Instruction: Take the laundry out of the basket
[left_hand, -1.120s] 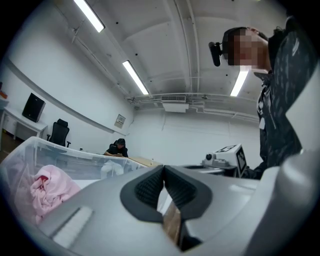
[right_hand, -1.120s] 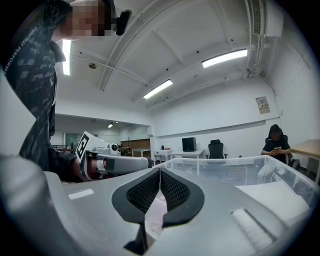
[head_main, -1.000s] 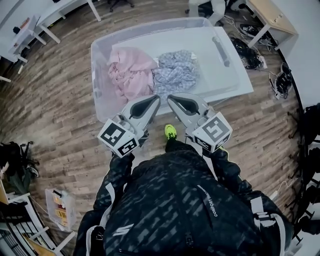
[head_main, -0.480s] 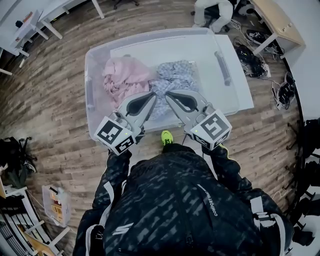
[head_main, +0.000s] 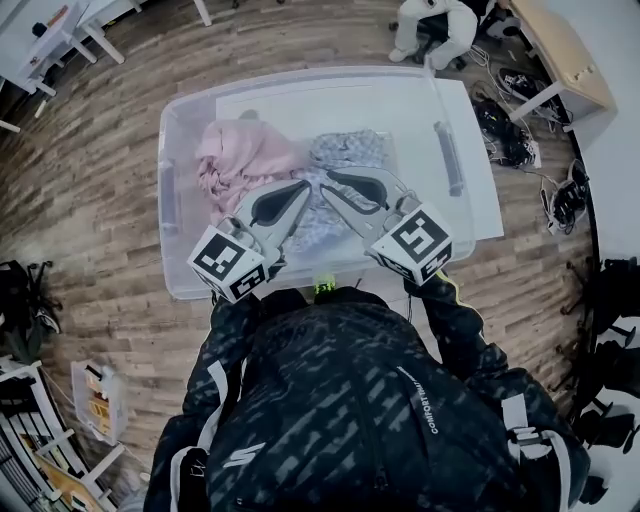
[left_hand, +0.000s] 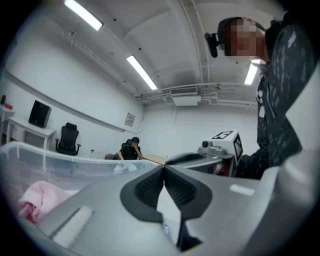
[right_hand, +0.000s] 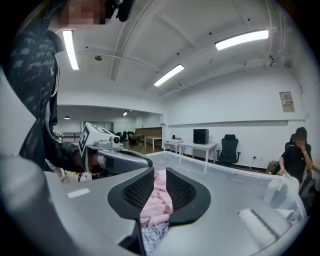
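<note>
Dark patterned jacket (head_main: 340, 400) nearest, with a neon-yellow shoe (head_main: 323, 288) peeking out at its edge on the wood-plank floor (head_main: 90, 200). Just ahead, reaching over the near wall of the clear plastic basket (head_main: 163, 170): left gripper (head_main: 303, 186), jaws clenched tight on nothing. Just beside it, tips nearly meeting, right gripper (head_main: 328, 180), jaws just opening to a narrow slit, pads pressing on nothing.

Under both tips, blue-grey patterned garment (head_main: 352, 150), crumpled on the basket's white bottom; cannot tell whether either tip touches the cloth. Touching that garment on its left, pink garment (head_main: 240, 160), bunched towards the basket's left wall and showing through the right gripper's slit in the right gripper view.

Near wall passing beneath both grippers, so no bar between tips and laundry.

Right of the basket, tangle of cables (head_main: 500, 115) on the floor. Farthest off, wooden desk (head_main: 560, 45) and a seated person in white (head_main: 435, 20).
</note>
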